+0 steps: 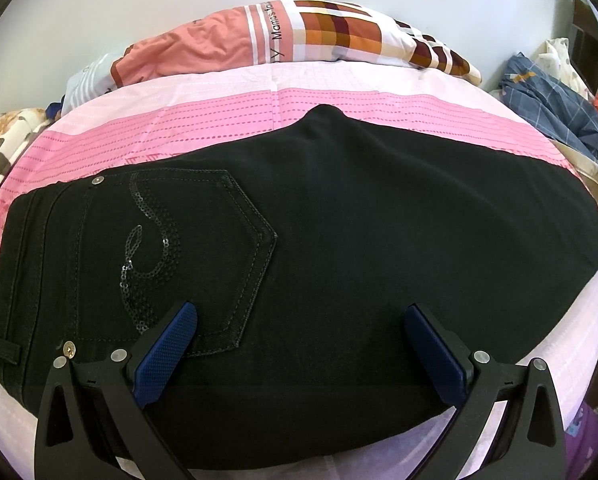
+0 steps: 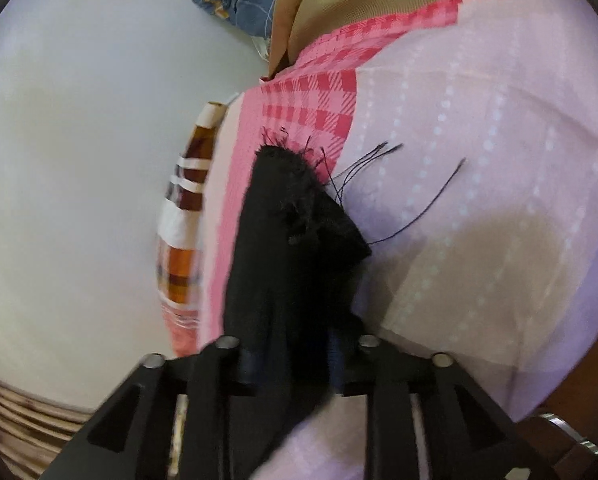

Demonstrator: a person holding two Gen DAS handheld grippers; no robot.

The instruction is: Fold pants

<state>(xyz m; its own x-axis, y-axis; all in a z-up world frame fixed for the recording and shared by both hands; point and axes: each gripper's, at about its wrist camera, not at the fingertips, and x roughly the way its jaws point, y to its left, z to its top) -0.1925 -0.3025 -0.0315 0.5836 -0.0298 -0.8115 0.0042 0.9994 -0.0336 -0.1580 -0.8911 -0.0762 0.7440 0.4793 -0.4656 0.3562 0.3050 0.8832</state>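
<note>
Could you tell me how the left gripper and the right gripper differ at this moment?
The left gripper stands wide open above the black pants, gripping nothing; the right gripper is closed on the pants' frayed hem. The left's blue pads show fully; the right's are mostly hidden by cloth. Both are black.

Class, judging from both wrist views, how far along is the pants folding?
Done: the black pants lie flat on the pink sheet, legs apparently stacked. In hand: the right gripper clamps the frayed leg end; the left gripper hovers open over the pocket area. Left: folding the legs toward the waist.
</note>
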